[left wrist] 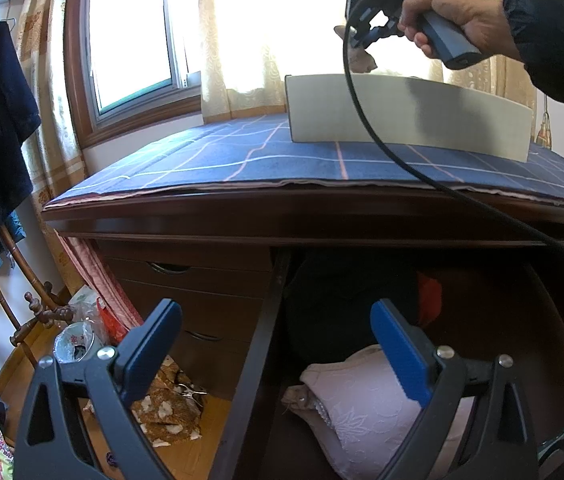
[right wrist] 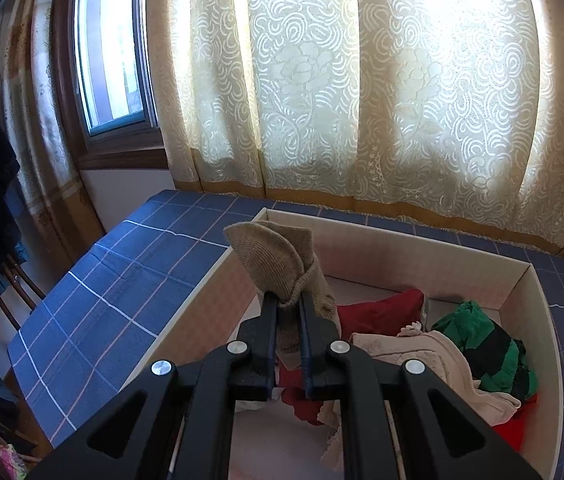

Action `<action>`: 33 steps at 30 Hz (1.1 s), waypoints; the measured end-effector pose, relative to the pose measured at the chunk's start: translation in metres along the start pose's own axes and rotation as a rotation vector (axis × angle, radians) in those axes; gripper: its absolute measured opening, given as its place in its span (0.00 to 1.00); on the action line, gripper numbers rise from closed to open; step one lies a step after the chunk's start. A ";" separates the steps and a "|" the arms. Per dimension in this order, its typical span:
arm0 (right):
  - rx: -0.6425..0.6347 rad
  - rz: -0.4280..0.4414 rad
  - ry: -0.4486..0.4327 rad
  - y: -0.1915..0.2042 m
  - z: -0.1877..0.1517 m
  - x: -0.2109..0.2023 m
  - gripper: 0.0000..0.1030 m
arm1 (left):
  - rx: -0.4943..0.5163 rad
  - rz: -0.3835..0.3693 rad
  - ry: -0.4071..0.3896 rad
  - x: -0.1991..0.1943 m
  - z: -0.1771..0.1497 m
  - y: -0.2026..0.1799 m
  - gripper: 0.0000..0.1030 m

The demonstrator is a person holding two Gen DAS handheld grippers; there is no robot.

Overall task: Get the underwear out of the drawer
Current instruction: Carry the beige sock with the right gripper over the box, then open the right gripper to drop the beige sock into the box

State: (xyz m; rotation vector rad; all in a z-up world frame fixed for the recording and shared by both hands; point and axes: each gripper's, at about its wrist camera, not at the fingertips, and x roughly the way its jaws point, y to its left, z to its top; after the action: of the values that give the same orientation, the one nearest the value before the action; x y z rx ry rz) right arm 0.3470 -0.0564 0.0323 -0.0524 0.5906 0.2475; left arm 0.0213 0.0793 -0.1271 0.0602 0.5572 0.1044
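Over an open dresser drawer (left wrist: 482,320), the left gripper (left wrist: 277,344) hangs with its blue-padded jaws spread wide and holding nothing, pale lace underwear (left wrist: 366,404) lying in the drawer beneath, while a person's hand (left wrist: 454,20) lifts the other tool above a white box (left wrist: 402,116) on the blue checked cloth (left wrist: 209,156). From the right wrist, the right gripper (right wrist: 288,300) is clamped on a beige knit garment (right wrist: 273,260), held above the box (right wrist: 217,280), where red (right wrist: 382,308), green-and-black (right wrist: 486,348) and cream pieces (right wrist: 434,356) lie heaped; no writing is legible in either view.

White box (right wrist: 209,280) on blue-checked desktop (right wrist: 93,280)
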 end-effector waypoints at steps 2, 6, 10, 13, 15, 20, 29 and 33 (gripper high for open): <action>0.005 -0.003 0.007 0.000 0.001 0.005 0.11 | -0.001 -0.001 0.001 0.000 0.000 0.000 0.94; 0.005 -0.024 0.028 0.000 0.002 0.016 0.11 | -0.002 -0.004 0.002 0.001 -0.001 -0.001 0.94; 0.022 -0.025 0.049 -0.003 0.005 0.028 0.11 | 0.000 -0.003 0.001 0.000 -0.001 -0.002 0.94; 0.023 -0.022 0.070 -0.002 0.006 0.035 0.11 | 0.002 -0.004 0.004 0.002 0.000 -0.002 0.94; 0.027 -0.019 0.080 -0.001 0.006 0.040 0.11 | 0.001 -0.008 0.008 0.002 0.000 -0.001 0.95; 0.047 -0.014 0.134 -0.002 0.008 0.055 0.11 | -0.003 -0.014 0.014 0.003 0.002 0.000 0.94; 0.106 0.019 0.205 -0.002 0.015 0.084 0.11 | -0.007 -0.018 0.016 0.004 0.003 0.001 0.94; 0.161 0.047 0.222 -0.005 0.017 0.098 0.11 | -0.005 -0.025 0.017 0.004 0.003 0.001 0.94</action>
State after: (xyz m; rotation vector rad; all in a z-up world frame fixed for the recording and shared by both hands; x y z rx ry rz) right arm 0.4363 -0.0383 -0.0082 0.0910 0.8317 0.2403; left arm 0.0266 0.0809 -0.1266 0.0472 0.5748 0.0818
